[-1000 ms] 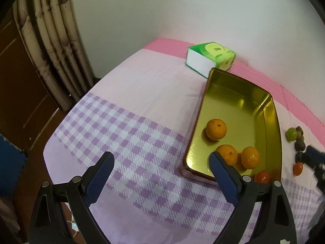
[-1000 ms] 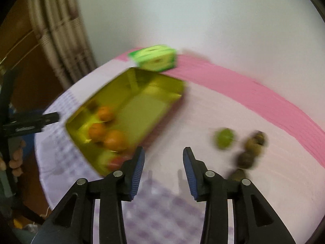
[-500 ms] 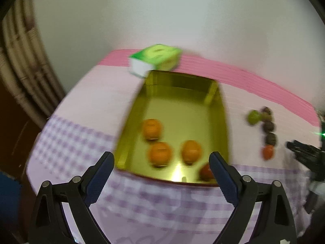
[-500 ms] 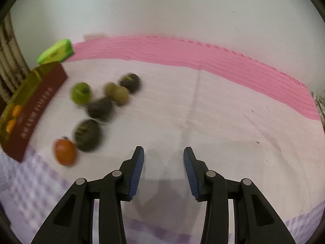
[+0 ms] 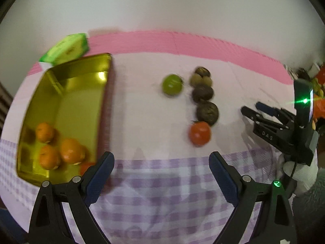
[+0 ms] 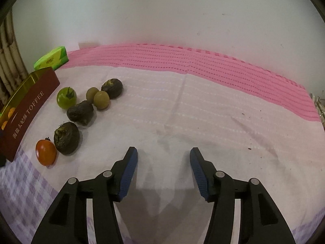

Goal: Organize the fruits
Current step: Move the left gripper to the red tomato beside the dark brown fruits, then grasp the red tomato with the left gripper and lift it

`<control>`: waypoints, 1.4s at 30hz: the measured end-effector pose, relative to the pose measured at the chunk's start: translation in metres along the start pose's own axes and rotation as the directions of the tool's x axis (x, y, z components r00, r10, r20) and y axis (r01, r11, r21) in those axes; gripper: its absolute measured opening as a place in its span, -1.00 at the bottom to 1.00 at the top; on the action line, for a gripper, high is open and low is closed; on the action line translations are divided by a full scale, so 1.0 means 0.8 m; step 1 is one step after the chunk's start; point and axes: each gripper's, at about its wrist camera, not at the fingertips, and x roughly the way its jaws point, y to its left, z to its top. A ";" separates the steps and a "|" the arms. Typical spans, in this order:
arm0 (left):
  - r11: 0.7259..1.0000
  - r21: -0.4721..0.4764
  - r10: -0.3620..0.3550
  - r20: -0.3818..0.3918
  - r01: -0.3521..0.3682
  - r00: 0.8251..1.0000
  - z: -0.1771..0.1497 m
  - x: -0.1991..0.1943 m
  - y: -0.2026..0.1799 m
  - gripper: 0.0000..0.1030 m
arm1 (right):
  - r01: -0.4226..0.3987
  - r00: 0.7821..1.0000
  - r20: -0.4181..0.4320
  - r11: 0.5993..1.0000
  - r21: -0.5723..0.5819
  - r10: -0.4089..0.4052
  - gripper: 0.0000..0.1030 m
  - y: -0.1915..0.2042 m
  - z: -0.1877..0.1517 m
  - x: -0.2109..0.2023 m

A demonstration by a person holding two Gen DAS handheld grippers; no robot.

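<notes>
The loose fruit, a red tomato [image 6: 46,152], a green tomato [image 6: 66,97] and some dark and olive ones, lies in a cluster on the cloth [image 6: 182,105] beside the tin [image 5: 61,93], which already holds oranges [image 5: 71,150], likely the sorting place. The right claw [image 6: 163,171], empty, has just been opening, fruit off to its left. The left claw [image 5: 160,174] gapes wide and empty, the red tomato just ahead.
</notes>
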 end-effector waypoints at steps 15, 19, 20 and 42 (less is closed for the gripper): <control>0.999 0.015 -0.041 -0.091 0.042 0.995 0.028 0.072 -0.050 0.07 | -0.023 1.000 0.003 1.000 0.001 0.023 0.19 -0.004 -0.003 -0.005; 0.999 0.018 -0.039 -0.099 0.041 0.994 0.032 0.079 -0.056 0.05 | -0.024 1.000 0.002 1.000 0.000 0.024 0.21 -0.004 -0.003 -0.004; 0.999 0.026 -0.037 -0.098 0.040 0.994 0.033 0.080 -0.057 0.03 | -0.024 1.000 0.002 1.000 0.001 0.024 0.21 -0.004 -0.003 -0.004; 0.999 0.035 -0.030 -0.098 0.033 0.995 0.016 0.060 -0.041 -0.44 | -0.017 1.000 -0.002 1.000 -0.010 0.017 0.29 0.002 -0.005 -0.006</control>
